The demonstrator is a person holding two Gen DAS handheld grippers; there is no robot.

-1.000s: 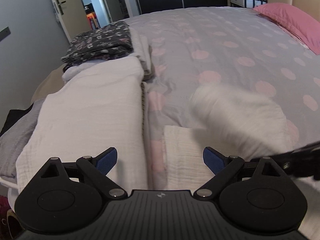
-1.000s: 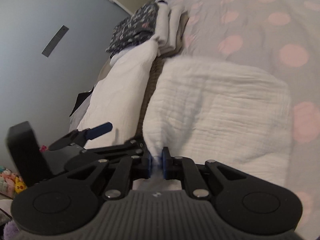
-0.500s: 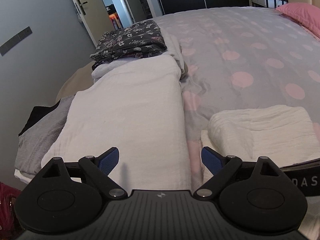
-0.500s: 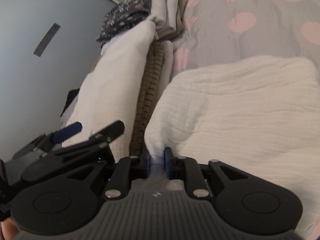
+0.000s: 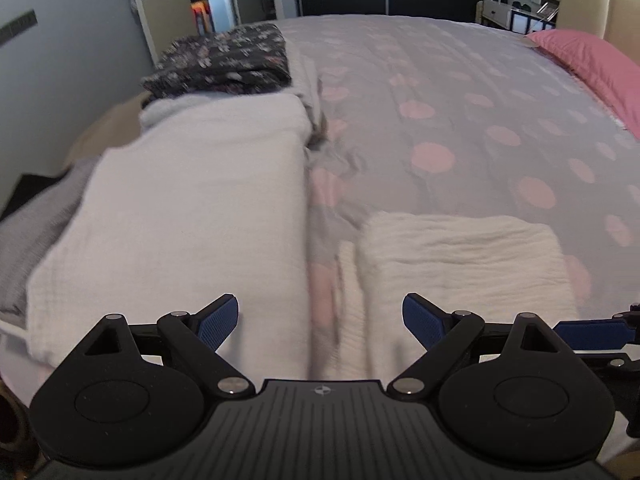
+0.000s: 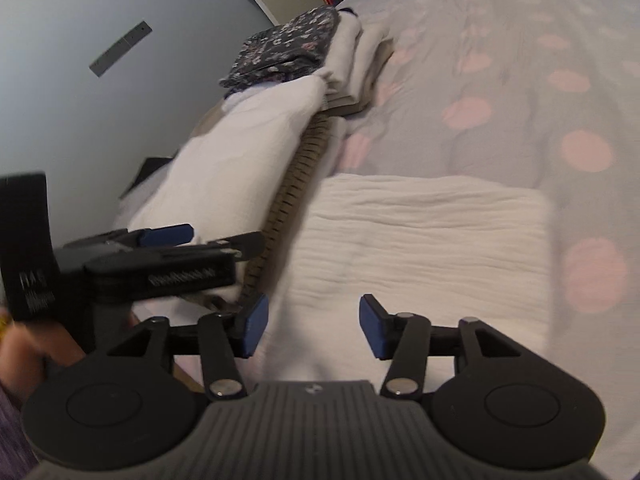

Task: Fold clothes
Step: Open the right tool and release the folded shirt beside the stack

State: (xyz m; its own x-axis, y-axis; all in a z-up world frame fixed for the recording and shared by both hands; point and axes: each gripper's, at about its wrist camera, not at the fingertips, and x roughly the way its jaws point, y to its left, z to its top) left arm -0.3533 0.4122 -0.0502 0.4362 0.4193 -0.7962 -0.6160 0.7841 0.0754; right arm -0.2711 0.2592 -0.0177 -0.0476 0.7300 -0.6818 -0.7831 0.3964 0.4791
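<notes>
On the dotted bedspread (image 6: 500, 92), folded white cloth (image 6: 424, 240); just before it, right gripper (image 6: 310, 326) opening, empty; left gripper (image 5: 320, 320) apart.

We look down along our left gripper (image 5: 320, 322), jaws spread wide, nothing between them. Below lies the bed (image 5: 460, 128), grey cover with pink dots. A folded white crinkled cloth (image 5: 460, 256) rests just ahead to the right. A larger folded white piece (image 5: 192, 208) lies at left, a dark floral garment (image 5: 224, 60) stacked beyond it. A pink pillow (image 5: 588, 56) sits far right.
</notes>
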